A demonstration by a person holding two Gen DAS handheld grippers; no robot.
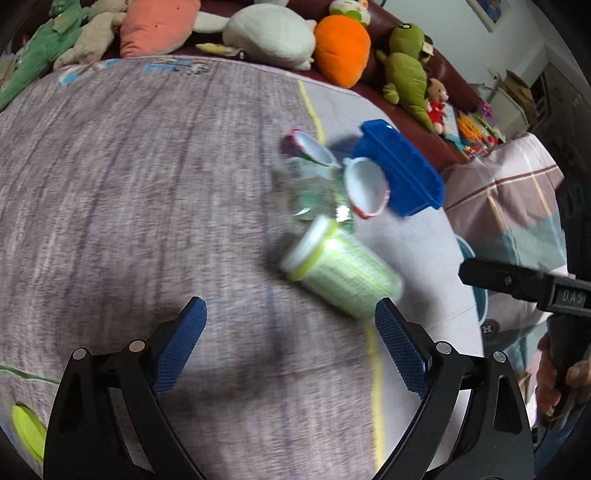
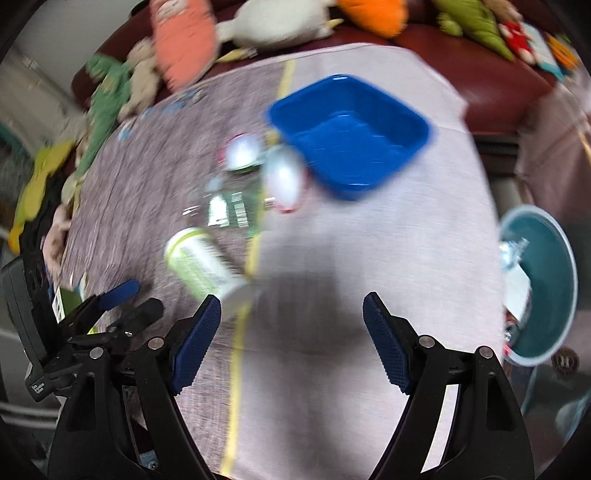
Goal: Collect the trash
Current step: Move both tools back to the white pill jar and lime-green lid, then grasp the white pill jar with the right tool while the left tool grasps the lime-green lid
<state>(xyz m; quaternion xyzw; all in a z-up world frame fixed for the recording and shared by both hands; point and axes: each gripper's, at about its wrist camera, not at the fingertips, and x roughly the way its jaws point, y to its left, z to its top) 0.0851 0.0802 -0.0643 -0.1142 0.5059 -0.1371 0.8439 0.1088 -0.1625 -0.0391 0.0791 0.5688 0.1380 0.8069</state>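
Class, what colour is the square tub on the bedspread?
Blue; the tub shows best in the right wrist view.

A bed covered in a grey-lilac bedspread (image 1: 147, 192) with a yellow stripe (image 1: 312, 110) fills the room's foreground. Behind it, plush toys, among them an orange carrot (image 1: 341, 50) and a green dinosaur (image 1: 404, 70), line a dark red padded headboard (image 2: 491, 85). A framed picture (image 1: 487, 11) hangs on the pale wall.

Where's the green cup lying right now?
The green cup lies on its side on the bedspread, just ahead of the left gripper, nearer than the blue tub.
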